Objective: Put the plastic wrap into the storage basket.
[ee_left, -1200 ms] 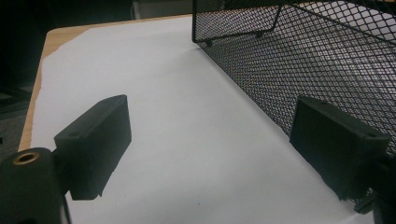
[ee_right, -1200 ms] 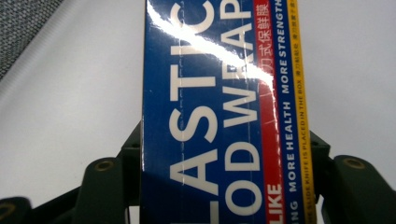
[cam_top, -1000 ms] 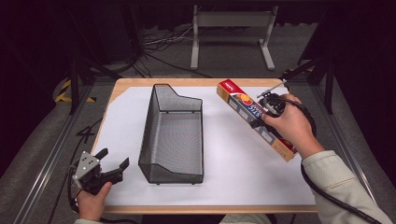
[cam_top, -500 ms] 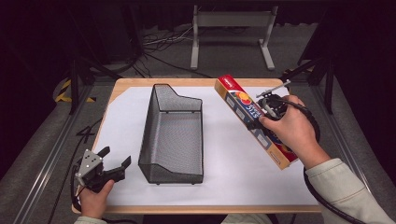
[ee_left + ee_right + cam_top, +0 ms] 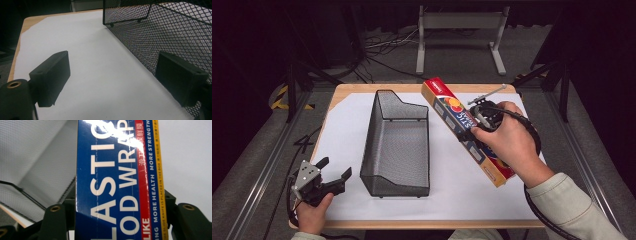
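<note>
Right gripper view has the right claw (image 5: 117, 220) clamped on the plastic wrap box (image 5: 117, 180). High view places that box (image 5: 467, 130) at 3 o'clock of the mesh basket (image 5: 398, 145), seemingly lifted off the white surface (image 5: 347, 120); next, probably, swing it over the basket. Left claw (image 5: 332, 175), at 7 o'clock, is wide open, empty.
</note>
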Demonstrator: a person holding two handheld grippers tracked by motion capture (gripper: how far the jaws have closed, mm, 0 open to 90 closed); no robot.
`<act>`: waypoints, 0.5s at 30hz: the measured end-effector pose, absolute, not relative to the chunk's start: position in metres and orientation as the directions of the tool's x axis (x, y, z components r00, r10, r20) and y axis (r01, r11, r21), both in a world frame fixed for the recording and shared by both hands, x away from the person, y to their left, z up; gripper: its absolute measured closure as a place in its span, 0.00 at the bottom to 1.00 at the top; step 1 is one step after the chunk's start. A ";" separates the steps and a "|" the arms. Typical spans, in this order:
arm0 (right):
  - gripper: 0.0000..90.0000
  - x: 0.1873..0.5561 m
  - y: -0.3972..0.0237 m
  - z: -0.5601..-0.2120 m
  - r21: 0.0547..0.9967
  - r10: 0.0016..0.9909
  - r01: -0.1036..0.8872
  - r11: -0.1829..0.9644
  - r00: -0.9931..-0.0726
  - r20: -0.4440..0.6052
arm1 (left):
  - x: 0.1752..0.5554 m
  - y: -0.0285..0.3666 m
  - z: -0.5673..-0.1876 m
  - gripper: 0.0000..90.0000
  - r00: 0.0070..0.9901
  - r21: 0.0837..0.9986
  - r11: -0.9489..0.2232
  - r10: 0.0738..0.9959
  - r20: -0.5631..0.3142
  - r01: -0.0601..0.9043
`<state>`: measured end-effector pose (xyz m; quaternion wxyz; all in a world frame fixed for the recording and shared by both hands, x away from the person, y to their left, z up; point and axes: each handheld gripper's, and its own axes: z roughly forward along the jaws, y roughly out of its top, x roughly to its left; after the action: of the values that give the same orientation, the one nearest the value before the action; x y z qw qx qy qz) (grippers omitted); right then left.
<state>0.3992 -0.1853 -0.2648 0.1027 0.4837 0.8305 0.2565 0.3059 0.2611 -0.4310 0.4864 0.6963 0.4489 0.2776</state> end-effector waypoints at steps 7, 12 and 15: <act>0.45 0.392 -0.159 -0.263 0.529 0.839 0.742 0.412 -0.535 0.099 | 0.305 0.262 -0.431 0.15 0.443 0.927 -0.125 0.895 -0.049 0.354; 0.45 0.391 -0.143 -0.265 0.537 0.828 0.734 0.416 -0.550 0.110 | 0.304 0.262 -0.431 0.15 0.441 0.927 -0.124 0.896 -0.048 0.353; 0.45 0.391 -0.135 -0.266 0.534 0.822 0.731 0.424 -0.559 0.112 | 0.303 0.263 -0.431 0.15 0.437 0.927 -0.120 0.898 -0.051 0.355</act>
<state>0.3913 -0.1347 -0.2661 0.0833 0.4624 0.8398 0.2721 0.3033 0.2634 -0.4315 0.4861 0.6943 0.4512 0.2795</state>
